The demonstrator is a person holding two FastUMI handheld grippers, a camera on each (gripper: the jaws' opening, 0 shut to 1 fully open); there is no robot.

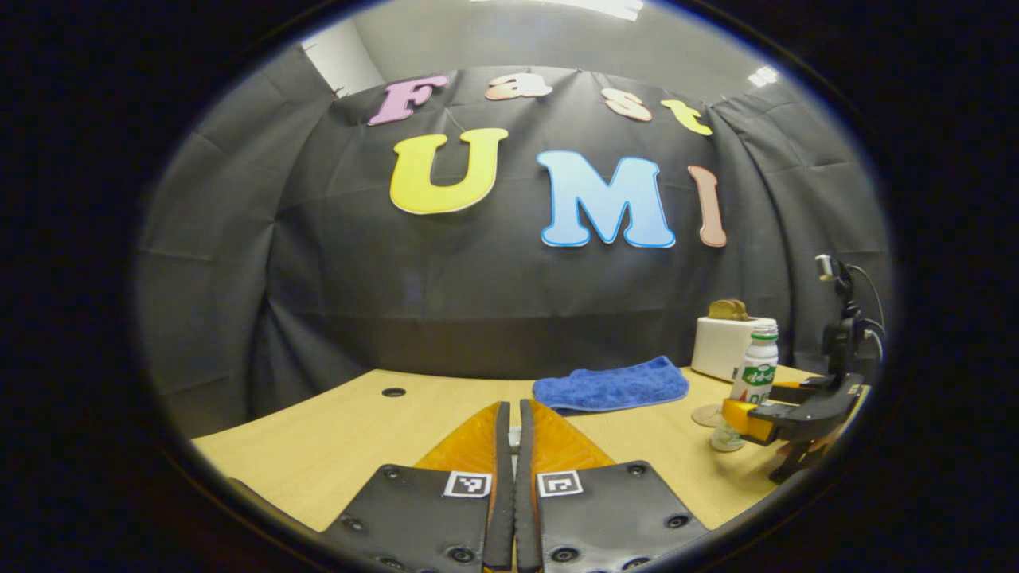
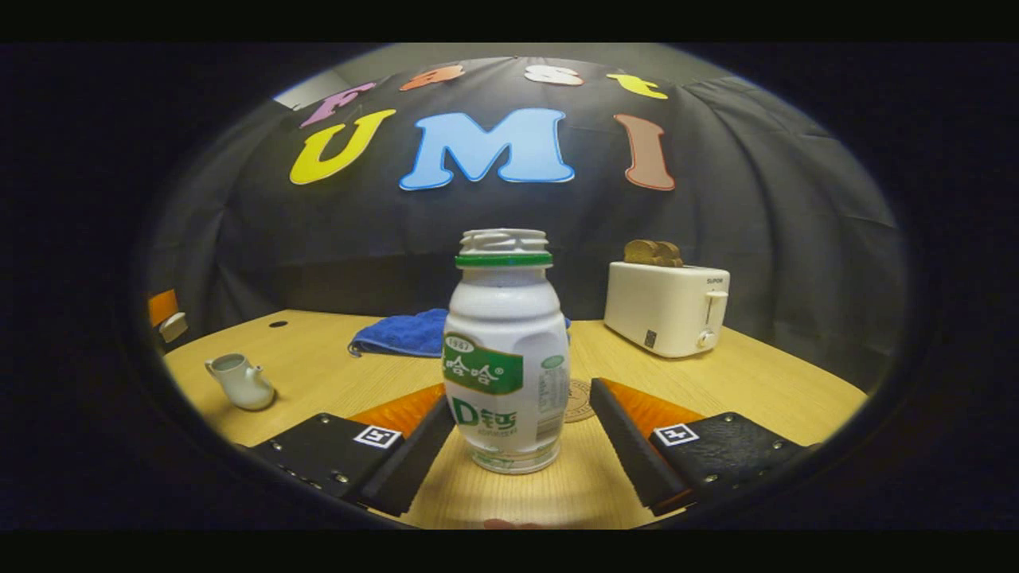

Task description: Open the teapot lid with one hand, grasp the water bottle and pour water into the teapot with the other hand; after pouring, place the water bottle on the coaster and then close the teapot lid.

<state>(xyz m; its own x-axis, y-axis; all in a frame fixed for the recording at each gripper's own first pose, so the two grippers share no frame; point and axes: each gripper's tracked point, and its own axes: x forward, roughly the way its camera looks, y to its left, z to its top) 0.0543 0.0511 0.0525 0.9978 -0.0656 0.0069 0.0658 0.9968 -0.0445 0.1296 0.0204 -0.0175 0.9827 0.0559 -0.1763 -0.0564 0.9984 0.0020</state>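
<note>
Right claw (image 2: 509, 446) wide around upright water bottle (image 2: 505, 358), gaps both sides; left claw (image 1: 513, 461) closed, empty.

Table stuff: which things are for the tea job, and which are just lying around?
For the job:
water bottle, between the open right tongs
teapot
coaster
left tongs

Just lying about:
blue cloth
toaster with toast

Wooden table (image 2: 740, 382) with bottle (image 2: 505, 358), teapot (image 2: 241, 381), toaster (image 2: 667, 306), cloth (image 2: 402, 333).
</note>
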